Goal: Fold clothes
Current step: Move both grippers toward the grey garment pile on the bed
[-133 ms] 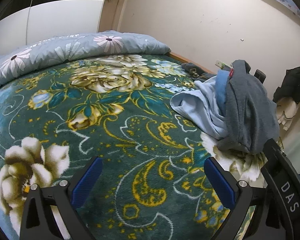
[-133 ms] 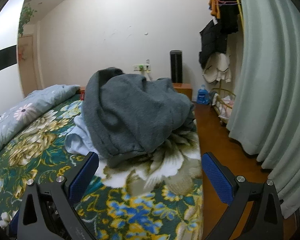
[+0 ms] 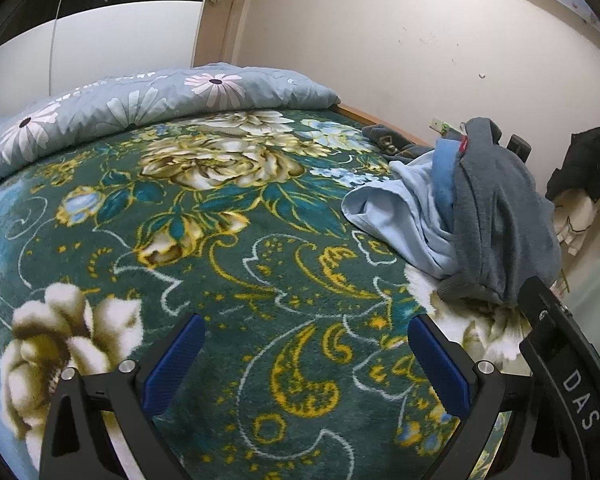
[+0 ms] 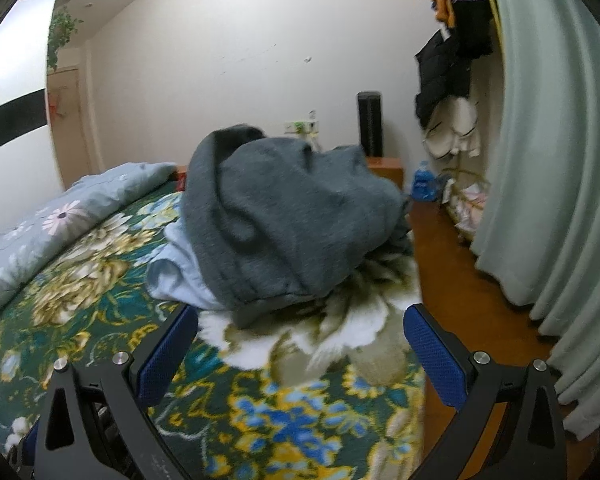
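Observation:
A pile of clothes lies at the bed's right corner: a grey fleece garment (image 3: pixel 500 216) on top of a light blue garment (image 3: pixel 396 216). In the right wrist view the grey garment (image 4: pixel 292 224) fills the middle, with the light blue one (image 4: pixel 180 272) under its left side. My left gripper (image 3: pixel 306 354) is open and empty above the green floral blanket (image 3: pixel 220 264), left of the pile. My right gripper (image 4: pixel 300 344) is open and empty, just short of the pile's near edge.
A folded grey-blue flowered quilt (image 3: pixel 140 104) lies along the far side of the bed. A dark garment (image 3: pixel 388 144) lies by the bed's wooden edge. A pale green curtain (image 4: pixel 548 160), hanging coats (image 4: pixel 444 80) and a basket (image 4: pixel 468 204) stand to the right over the wooden floor.
The right wrist view has shifted slightly, bringing the pile a little closer. The left gripper has barely moved.

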A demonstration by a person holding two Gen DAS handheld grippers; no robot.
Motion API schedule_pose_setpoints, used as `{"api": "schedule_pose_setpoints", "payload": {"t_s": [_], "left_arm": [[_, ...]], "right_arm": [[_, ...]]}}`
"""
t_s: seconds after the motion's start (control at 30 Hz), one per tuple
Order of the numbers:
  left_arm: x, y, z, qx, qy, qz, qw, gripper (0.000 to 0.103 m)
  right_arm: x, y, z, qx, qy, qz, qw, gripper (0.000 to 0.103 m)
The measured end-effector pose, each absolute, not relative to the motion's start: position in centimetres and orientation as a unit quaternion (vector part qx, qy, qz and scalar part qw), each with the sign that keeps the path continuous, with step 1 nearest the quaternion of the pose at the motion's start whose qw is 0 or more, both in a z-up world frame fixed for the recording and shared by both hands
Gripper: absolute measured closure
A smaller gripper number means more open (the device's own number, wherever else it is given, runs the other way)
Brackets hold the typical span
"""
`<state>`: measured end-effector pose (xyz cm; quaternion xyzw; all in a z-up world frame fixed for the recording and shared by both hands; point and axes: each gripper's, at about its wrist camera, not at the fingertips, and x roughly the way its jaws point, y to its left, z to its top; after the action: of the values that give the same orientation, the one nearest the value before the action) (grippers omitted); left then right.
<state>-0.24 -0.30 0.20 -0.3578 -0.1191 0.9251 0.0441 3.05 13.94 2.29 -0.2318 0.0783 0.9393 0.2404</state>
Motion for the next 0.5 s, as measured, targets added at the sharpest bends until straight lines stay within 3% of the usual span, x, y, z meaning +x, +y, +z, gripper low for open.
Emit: {"api": "schedule_pose_setpoints", "payload": {"t_s": [0.5], "left_arm": [[0.3, -1.0, 2.4, -0.334, -0.091, 0.938, 0.016, 0.0]], "right_arm": [[2.5, 14.5, 3.5, -0.227, 0.094, 0.959, 0.14, 0.0]]}}
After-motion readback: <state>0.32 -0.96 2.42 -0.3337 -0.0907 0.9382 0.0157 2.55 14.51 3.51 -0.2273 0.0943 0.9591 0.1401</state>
